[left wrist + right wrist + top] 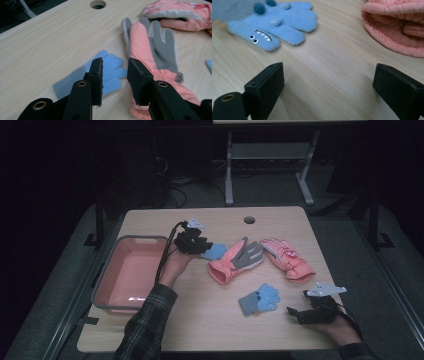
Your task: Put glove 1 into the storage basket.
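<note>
A small blue glove (216,251) (112,67) lies flat on the wooden table (200,320), left of a pink glove with a grey palm (235,260) (150,50). My left gripper (204,248) (115,62) hovers over the blue glove with a narrow gap between its jaws; the pads touch nothing. A second pink glove (287,259) (180,12) lies further right. Another blue glove with a monster face (260,299) (274,25) lies near the front. My right gripper (294,312) (329,67) rests low on the table to its right, jaws wide apart and empty, a pink cuff (397,27) ahead.
A pink basin (107,270) stands at the table's left edge, beside my left forearm in its plaid sleeve (147,320). A round cable hole (249,219) (97,4) is at the far edge. Bare wood lies between the gloves and the front edge.
</note>
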